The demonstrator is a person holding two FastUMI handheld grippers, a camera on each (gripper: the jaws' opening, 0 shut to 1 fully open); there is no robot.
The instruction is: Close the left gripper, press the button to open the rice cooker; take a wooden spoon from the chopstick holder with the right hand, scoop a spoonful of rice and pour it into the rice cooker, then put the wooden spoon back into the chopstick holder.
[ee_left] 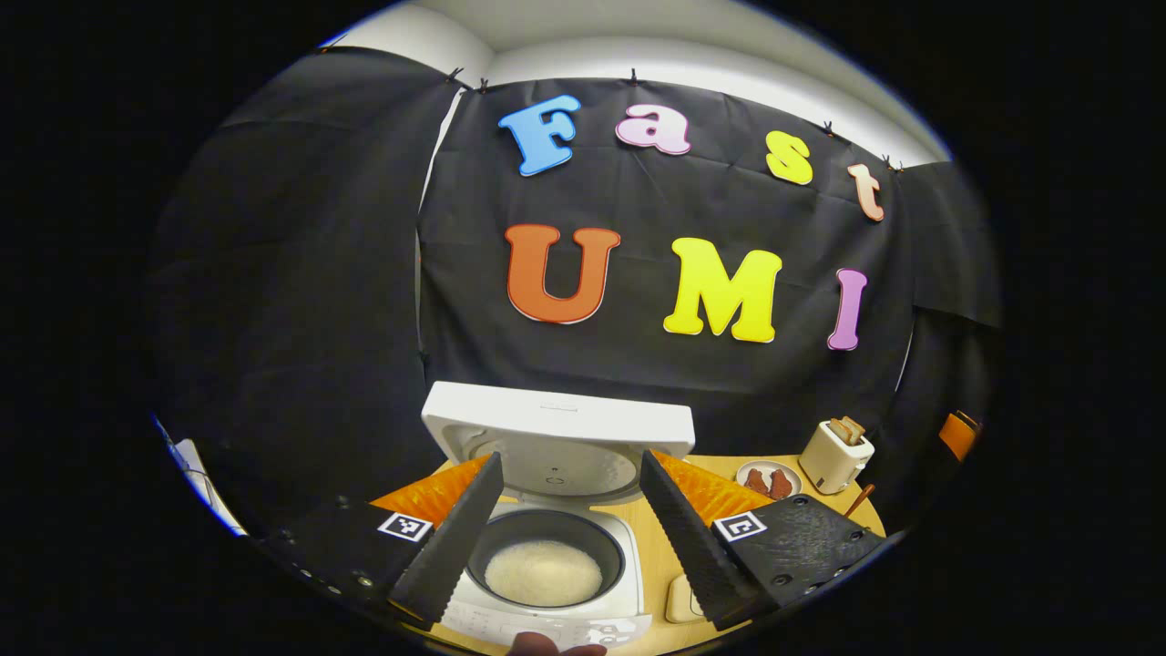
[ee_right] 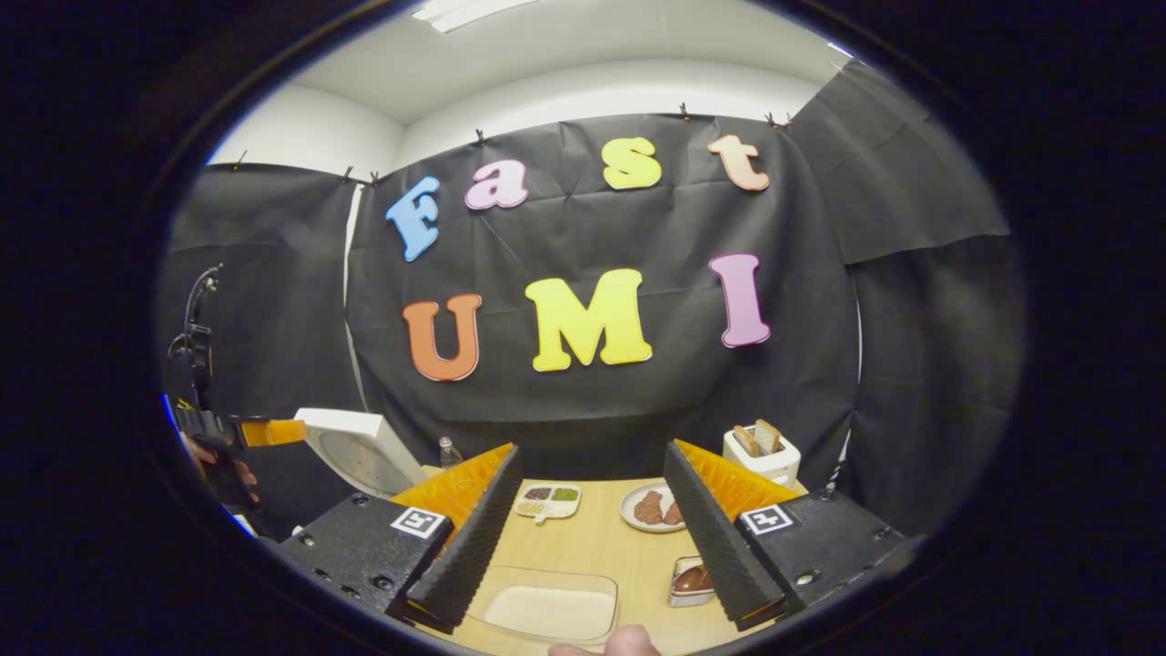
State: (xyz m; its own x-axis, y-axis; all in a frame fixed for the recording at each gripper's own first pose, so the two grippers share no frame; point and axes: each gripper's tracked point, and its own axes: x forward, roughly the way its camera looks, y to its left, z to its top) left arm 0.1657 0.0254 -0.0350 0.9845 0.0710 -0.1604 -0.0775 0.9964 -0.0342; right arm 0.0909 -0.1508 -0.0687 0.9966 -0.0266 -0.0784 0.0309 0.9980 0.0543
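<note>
Left gripper view: the left gripper (ee_left: pixel 569 524) hangs over the open cooker (ee_left: pixel 556 565), jaws wide and holding nothing.
Cooker: lid (ee_left: pixel 557 428) stands upright at the back; the pot (ee_left: pixel 545 556) sits straight ahead between the fingers, with white rice (ee_left: pixel 544 572) in its bottom.
Far right of table: a toaster (ee_left: pixel 836 454), a plate (ee_left: pixel 768 479), and a thin brown stick (ee_left: pixel 858 500) beside them, possibly the spoon's handle; too small to tell.

Right gripper view: the right gripper (ee_right: pixel 592 533) has jaws wide, holding nothing.
Rice tray (ee_right: pixel 548 612): a shallow clear tray of rice lies just ahead and below, between the fingers, long side running left to right.
Cooker lid (ee_right: pixel 351 446): off to the left, beside the left gripper (ee_right: pixel 241 433) held by a hand.
Behind the tray: a small condiment dish (ee_right: pixel 547 500), plate (ee_right: pixel 651 507), toaster (ee_right: pixel 761 453).

Key relation: the rice tray lies under the right gripper and the cooker to its left, so a scoop would travel leftward.
Spoon and holder: I cannot place them with confidence.
</note>
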